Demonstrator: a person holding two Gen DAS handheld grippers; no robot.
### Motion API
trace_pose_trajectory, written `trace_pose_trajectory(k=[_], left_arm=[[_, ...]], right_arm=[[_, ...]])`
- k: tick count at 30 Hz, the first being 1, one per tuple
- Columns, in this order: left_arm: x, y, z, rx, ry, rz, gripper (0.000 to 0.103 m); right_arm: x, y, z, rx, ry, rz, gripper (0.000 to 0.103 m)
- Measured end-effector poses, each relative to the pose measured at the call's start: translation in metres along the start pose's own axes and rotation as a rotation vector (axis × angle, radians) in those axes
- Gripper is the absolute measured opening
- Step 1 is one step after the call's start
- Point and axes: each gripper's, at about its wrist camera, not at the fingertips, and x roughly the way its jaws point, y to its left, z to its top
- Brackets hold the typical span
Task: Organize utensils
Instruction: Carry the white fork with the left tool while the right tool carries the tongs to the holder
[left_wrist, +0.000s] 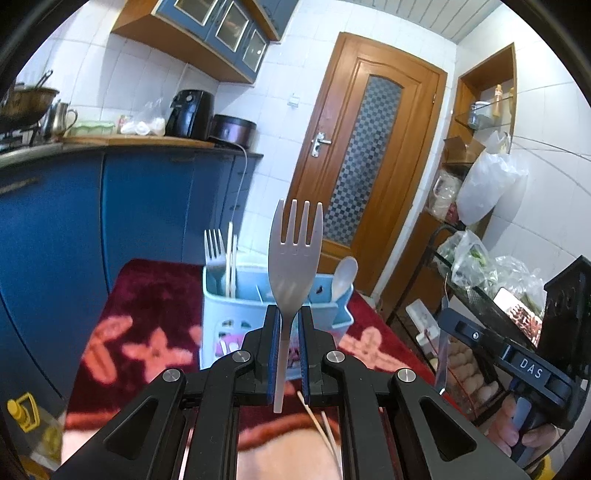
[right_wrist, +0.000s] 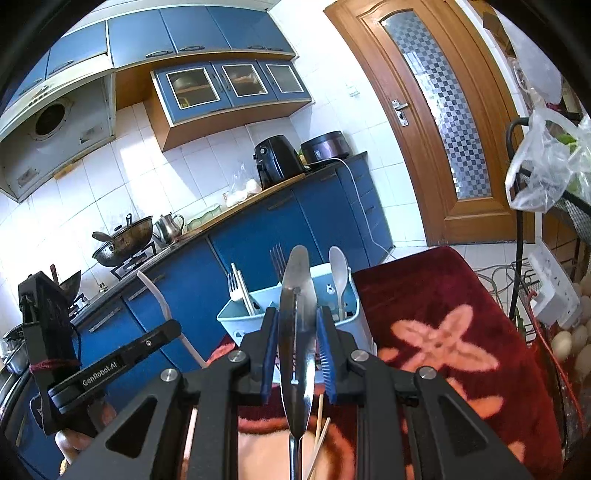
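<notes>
Mid-transfer, by the look of it: two utensils up off the table and headed for the pale blue slotted plastic utensil caddy (left_wrist: 236, 306).

Left gripper (left_wrist: 288, 332): blue pads closed on the neck of a grey plastic fork (left_wrist: 295, 254), tines up, handle hanging down between the black arms. Pointing slightly downward, toward the caddy just ahead on the dark red floral velvet tablecloth (left_wrist: 147, 295).

Right gripper (right_wrist: 297, 343): pads clamped on the flanks of a shiny steel spoon bowl (right_wrist: 297, 317), tip up, handle trailing down toward the camera. Also tilted a little below level, level with the other gripper and beside it, caddy straight ahead.

Already in the caddy: a second grey fork (left_wrist: 215, 251) with pale chopsticks (left_wrist: 231, 258) in the left compartment, a white plastic spoon (left_wrist: 344, 275) in the right.

Next, likely: carry forward over the rim, turn each piece handle-down, lower forks with forks and spoons with spoons, then release. Needs care with sorting and clearing the upright pieces already standing there.

Loose chopsticks (right_wrist: 319, 435) left on the table below.
</notes>
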Motion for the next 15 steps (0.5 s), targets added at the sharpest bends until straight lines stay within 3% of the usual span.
trace_pose_trajectory(k=[15], left_arm=[[0.018, -0.006, 0.055, 0.064, -0.116, 0.055, 0.009]], right_arm=[[0.023, 0.003, 0.041, -0.026, -0.057, 0.01, 0.023]])
